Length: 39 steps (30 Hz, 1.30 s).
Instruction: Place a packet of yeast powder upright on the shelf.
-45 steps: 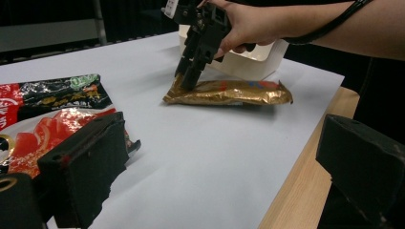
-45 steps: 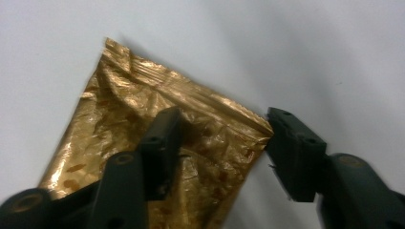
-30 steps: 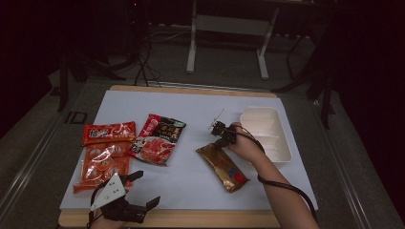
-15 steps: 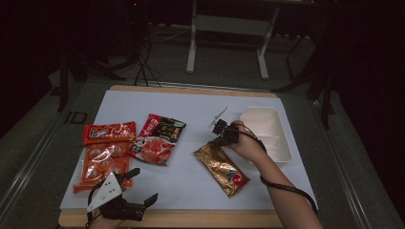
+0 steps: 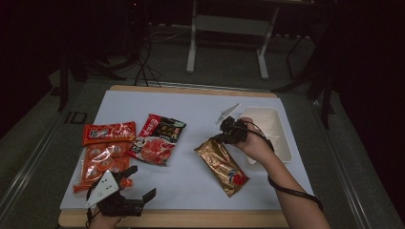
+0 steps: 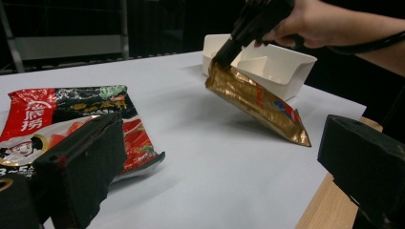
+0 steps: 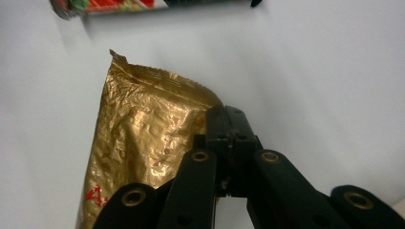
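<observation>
The white surface [image 5: 200, 114] is carrying everything, with a white tray [image 5: 282, 143] sitting at its right side and red snack packets [image 5: 107, 148] lying in a group at the left. The gold packet [image 5: 224, 164] is hanging tilted just beside the tray, its far corner pinched in the right gripper [image 5: 229, 131], jaws closed on the foil, its lower end touching the surface. This looks like the lift step of moving it; the next move probably calls for carrying it over the tray's rim. The left gripper [image 5: 126, 198] is resting near the front edge, jaws spread wide and holding nothing.
</observation>
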Each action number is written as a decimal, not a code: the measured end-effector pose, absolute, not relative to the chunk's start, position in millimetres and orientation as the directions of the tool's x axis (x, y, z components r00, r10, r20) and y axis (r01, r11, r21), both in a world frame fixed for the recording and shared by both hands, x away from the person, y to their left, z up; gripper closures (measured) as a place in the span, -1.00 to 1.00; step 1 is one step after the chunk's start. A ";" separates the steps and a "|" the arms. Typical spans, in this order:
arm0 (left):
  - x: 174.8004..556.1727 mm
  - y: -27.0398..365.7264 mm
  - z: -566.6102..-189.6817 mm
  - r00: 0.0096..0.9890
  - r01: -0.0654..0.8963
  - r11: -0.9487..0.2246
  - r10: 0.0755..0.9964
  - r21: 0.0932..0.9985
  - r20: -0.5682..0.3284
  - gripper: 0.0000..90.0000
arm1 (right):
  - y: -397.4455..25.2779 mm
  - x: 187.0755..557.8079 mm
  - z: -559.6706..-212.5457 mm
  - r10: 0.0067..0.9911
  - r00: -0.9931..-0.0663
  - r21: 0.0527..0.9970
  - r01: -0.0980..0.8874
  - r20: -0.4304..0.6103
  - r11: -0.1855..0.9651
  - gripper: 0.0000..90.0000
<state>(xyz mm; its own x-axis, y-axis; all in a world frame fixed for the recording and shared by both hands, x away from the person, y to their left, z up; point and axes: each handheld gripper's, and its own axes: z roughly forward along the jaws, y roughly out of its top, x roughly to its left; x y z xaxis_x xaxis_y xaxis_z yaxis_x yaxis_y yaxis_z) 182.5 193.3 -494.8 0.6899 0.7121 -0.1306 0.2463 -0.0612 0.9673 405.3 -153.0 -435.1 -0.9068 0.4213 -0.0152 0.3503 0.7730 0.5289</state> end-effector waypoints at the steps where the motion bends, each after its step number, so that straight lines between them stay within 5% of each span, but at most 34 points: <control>1: 182.5 193.3 -494.8 0.690 0.246 -0.061 0.712 0.967 -0.131 -0.93 | -153.0 405.3 -435.1 0.421 -0.907 0.529 0.350 -0.015 0.773 1.00; 25: 184.8 187.3 -499.5 0.700 0.246 -0.081 0.705 0.966 -0.119 -0.94 | -180.0 361.6 -375.2 0.323 -0.945 0.659 0.211 -0.051 0.722 1.00; 39: 185.1 187.1 -500.1 0.698 0.244 -0.088 0.707 0.966 -0.112 -0.94 | -195.9 363.9 -338.7 0.360 -0.932 0.758 0.200 -0.049 0.621 1.00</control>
